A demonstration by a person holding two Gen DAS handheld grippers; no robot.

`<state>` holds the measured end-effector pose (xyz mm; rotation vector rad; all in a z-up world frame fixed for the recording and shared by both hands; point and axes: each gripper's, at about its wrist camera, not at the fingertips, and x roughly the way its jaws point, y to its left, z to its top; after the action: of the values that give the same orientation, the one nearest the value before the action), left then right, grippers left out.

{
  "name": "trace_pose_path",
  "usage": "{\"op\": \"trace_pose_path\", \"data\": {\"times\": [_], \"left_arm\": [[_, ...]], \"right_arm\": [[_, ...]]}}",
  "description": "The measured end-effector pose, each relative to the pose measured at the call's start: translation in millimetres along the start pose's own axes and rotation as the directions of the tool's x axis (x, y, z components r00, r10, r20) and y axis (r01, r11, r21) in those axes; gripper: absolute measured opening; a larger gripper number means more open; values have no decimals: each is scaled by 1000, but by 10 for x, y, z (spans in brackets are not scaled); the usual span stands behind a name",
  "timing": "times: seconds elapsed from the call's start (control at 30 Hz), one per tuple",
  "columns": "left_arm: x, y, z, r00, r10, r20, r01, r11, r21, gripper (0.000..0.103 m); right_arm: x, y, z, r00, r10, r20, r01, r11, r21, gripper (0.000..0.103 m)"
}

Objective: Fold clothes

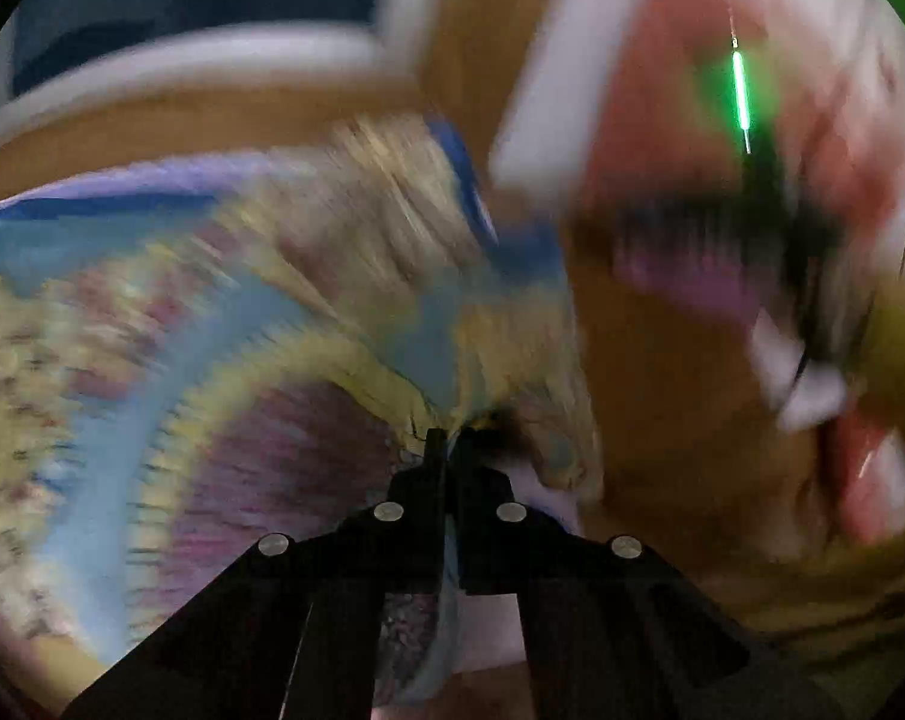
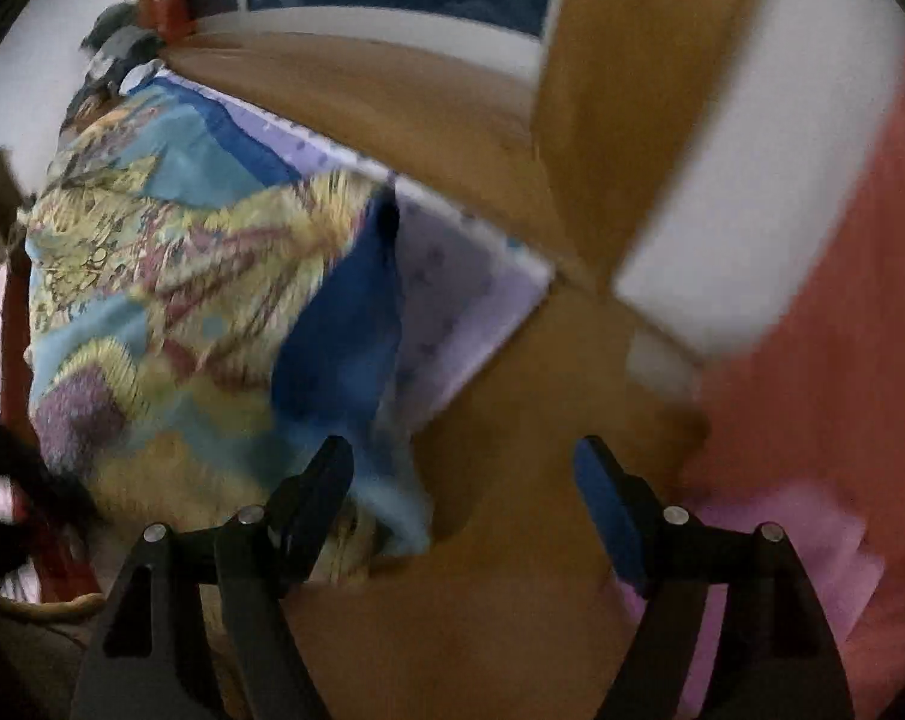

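On wooden table (image 2: 500, 630), patterned cloth (image 2: 200, 300) over lilac sheet (image 2: 452, 312); left gripper (image 1: 449, 438) clenched on cloth fold, right gripper (image 2: 464, 480) spread wide, holding nothing, beside cloth edge

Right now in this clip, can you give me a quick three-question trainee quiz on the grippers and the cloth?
1. True or false: the left gripper is shut on the patterned cloth.
2. The right gripper is: A open, B shut on cloth, C hidden?
3. What pale sheet lies under the cloth on the wooden floor?

Key: 1 true. 2 A. 3 the lilac mat.
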<state>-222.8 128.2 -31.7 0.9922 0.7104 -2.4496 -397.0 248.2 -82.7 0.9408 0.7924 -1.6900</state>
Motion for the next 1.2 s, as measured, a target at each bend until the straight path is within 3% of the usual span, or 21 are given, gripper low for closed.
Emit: {"op": "trace_pose_path", "data": {"times": [0.1,0.2,0.33,0.43,0.57,0.67,0.8,0.9,1.03,1.13,1.2], "left_arm": [[-428,633,156,987,131,89,-118,983,-139,2],[-599,1213,186,962,262,79,-237,942,-238,2],[-593,1525,57,945,324,40,-301,912,-278,3],[-467,1605,-77,960,280,-34,-276,909,-311,3],[-541,1366,-308,977,203,-61,-212,938,-273,19],[-652,1110,-535,988,143,-65,-155,956,-249,26],[-759,723,-788,993,89,-73,-102,973,-206,32],[-593,472,-867,989,100,-105,-110,989,-99,35],[-293,199,-871,980,173,-99,-167,983,71,35],[-21,119,-837,970,226,-94,-210,966,153,35],[111,130,-811,960,268,-84,-252,954,163,35]], "right_arm": [[-34,69,-182,1000,27,5,-27,998,54,77],[-26,219,-246,996,82,31,-85,992,91,77],[42,427,-228,984,176,31,-179,973,146,77],[108,582,-202,972,234,27,-236,959,159,77],[86,856,-259,956,294,16,-292,942,165,77],[-92,1176,-387,938,346,39,-348,936,60,77],[-144,1706,-620,957,290,6,-286,946,-152,77],[6,2009,-707,980,196,-20,-195,946,-260,77],[155,2159,-656,997,55,51,-38,956,-291,76],[231,2079,-556,997,51,65,-36,976,-215,74],[263,2005,-511,996,56,64,-45,986,-161,60]]}}
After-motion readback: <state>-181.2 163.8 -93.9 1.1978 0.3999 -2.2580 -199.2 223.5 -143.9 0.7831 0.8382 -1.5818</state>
